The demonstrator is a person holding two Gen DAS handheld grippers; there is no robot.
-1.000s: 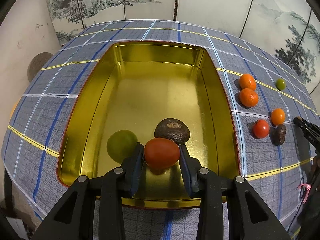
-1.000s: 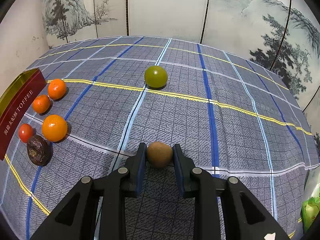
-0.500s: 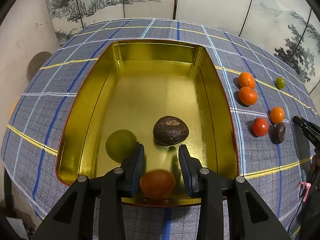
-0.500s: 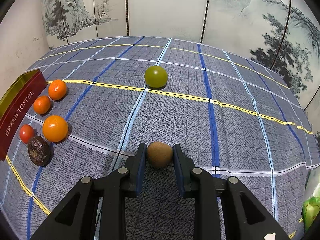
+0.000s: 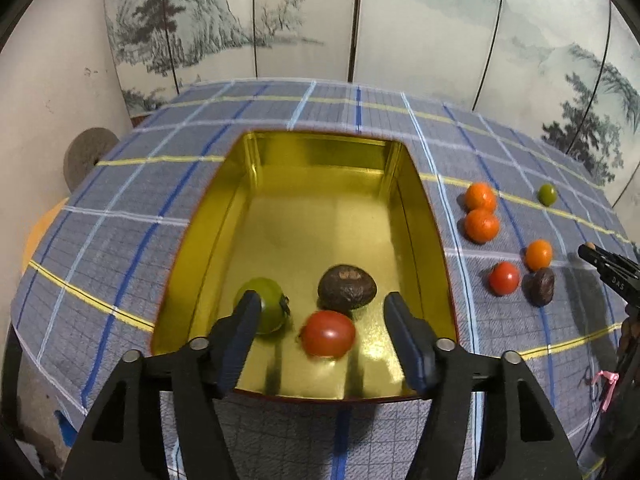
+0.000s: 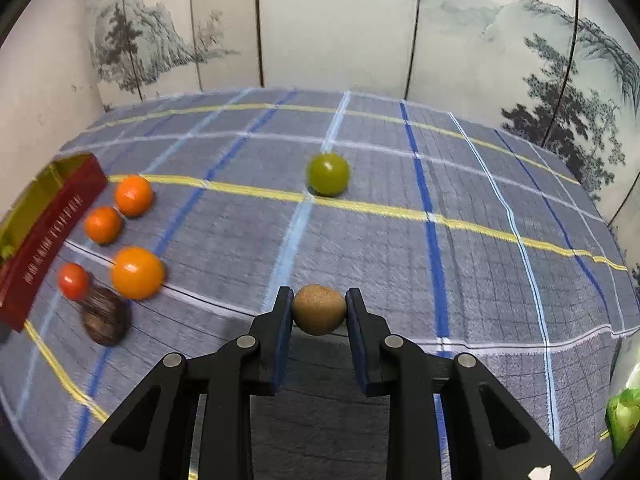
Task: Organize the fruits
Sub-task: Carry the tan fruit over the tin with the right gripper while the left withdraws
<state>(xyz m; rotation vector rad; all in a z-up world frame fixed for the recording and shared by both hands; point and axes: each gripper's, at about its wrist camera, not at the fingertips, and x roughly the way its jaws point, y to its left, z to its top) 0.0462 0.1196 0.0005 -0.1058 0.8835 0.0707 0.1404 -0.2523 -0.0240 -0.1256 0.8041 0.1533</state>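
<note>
Inside the gold tin point(image 5: 424, 216), near its front wall, the red tomato point(image 5: 329, 333) now lies loose on the floor, where a second ago the left gripper point(image 5: 326, 340) clamped it. Its fingers point(image 5: 240, 328) are opening and touch nothing. Just behind the tomato sit a dark wrinkled fruit point(image 5: 347, 287) and a green fruit point(image 5: 266, 310). That makes three fruits stowed. Right of the tin, on the checked table point(image 6: 400, 264), five fruits wait, while the right gripper point(image 6: 319, 312) keeps pinching a brown kiwi point(image 6: 319, 309), likely next in.
</note>
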